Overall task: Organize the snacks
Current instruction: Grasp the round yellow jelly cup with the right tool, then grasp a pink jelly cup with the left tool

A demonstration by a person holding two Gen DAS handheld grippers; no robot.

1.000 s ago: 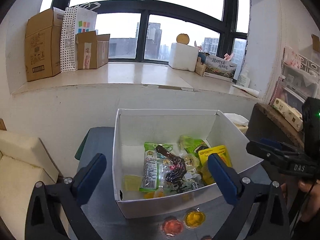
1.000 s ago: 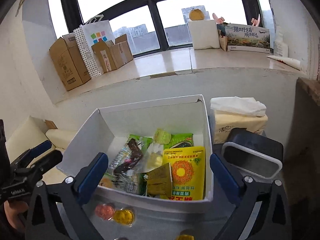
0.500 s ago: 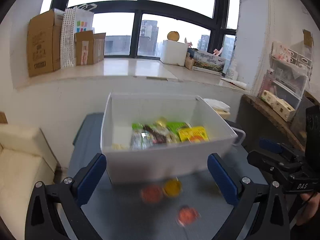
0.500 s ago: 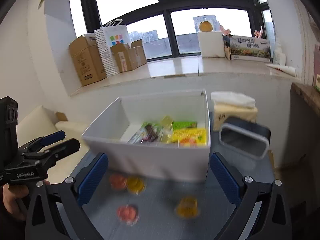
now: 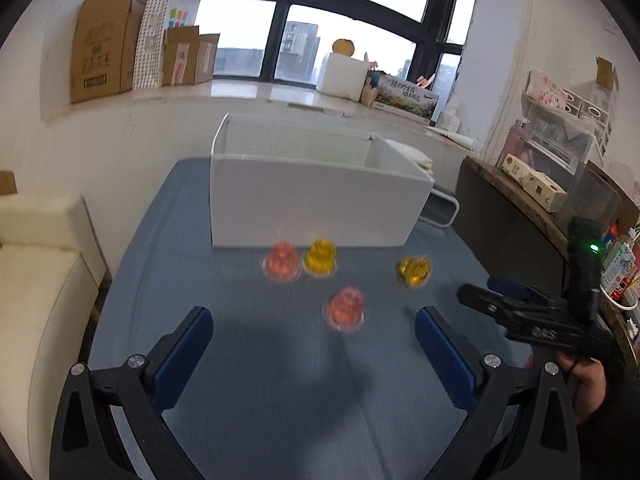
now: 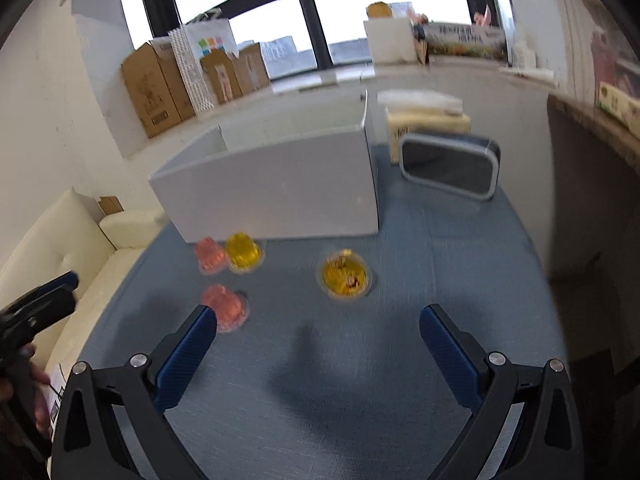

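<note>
A white box (image 5: pixel 316 204) stands on the blue table (image 5: pixel 256 380); its contents are hidden from this low angle. It also shows in the right wrist view (image 6: pixel 276 192). Several jelly cups lie in front of it: a pink cup (image 5: pixel 281 266) beside a yellow cup (image 5: pixel 320 258), a nearer pink cup (image 5: pixel 346 309) and a yellow cup (image 5: pixel 414 271) to the right. My left gripper (image 5: pixel 314 336) is open and empty, just short of the near pink cup. My right gripper (image 6: pixel 318 334) is open and empty, with the yellow cup (image 6: pixel 345 274) ahead and the pink cup (image 6: pixel 226 306) by its left finger.
A dark container with a pale rim (image 6: pixel 450 164) leans right of the box, with a tissue pack (image 6: pixel 426 114) behind it. A cream sofa (image 5: pixel 36 280) lies left of the table and a dark shelf (image 5: pixel 516 216) on the right. Cardboard boxes (image 5: pixel 104 44) line the windowsill.
Both grippers have pulled back and dropped lower. The box interior has gone out of sight and more jelly cups have come into view on the table.
</note>
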